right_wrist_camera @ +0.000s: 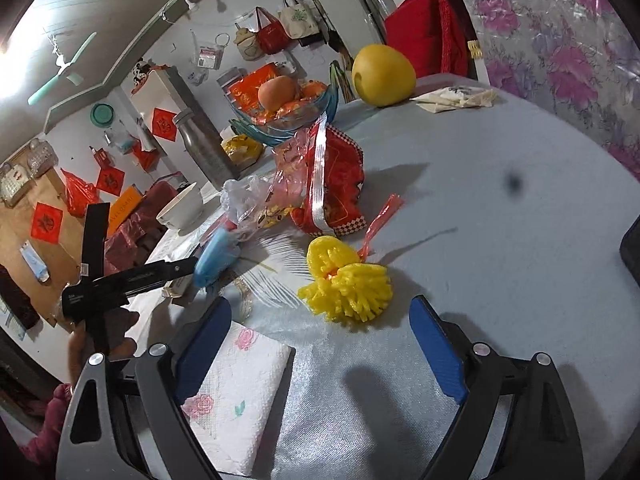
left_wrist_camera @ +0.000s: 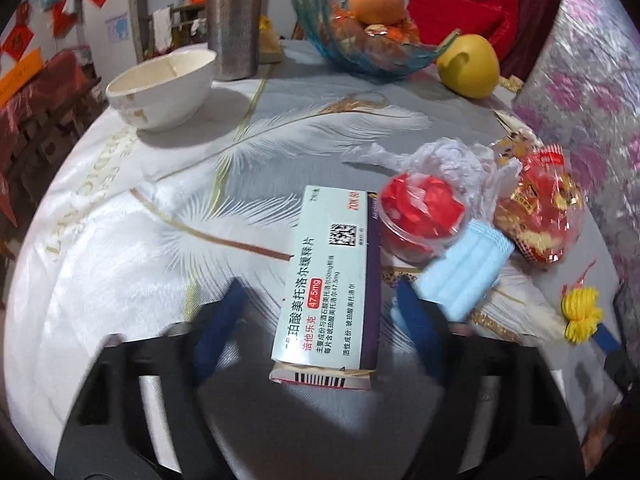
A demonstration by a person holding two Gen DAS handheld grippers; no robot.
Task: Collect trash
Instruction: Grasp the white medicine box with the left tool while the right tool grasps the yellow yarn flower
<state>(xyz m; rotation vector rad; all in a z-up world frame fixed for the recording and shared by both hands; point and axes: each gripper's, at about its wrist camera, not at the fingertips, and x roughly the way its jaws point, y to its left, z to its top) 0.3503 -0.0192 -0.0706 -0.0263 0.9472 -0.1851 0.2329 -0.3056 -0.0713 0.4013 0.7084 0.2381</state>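
One medicine box [left_wrist_camera: 328, 276] lies between my open left hand-held gripper [left_wrist_camera: 320, 308], long axis toward twelve o'clock; my right hand-held gripper [right_wrist_camera: 320, 336] gapes before one yellow tassel [right_wrist_camera: 344, 280].

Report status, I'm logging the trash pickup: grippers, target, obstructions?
Left gripper open, jaws straddling medicine box. Right gripper open, empty, short of yellow tassel. Blue mask touching left gripper's right-hand jaw.

White-and-purple medicine box [left_wrist_camera: 328, 276], pale blue face mask [left_wrist_camera: 464, 268], yellow net bundle [right_wrist_camera: 344, 280], feather-patterned tablecloth [left_wrist_camera: 160, 208].
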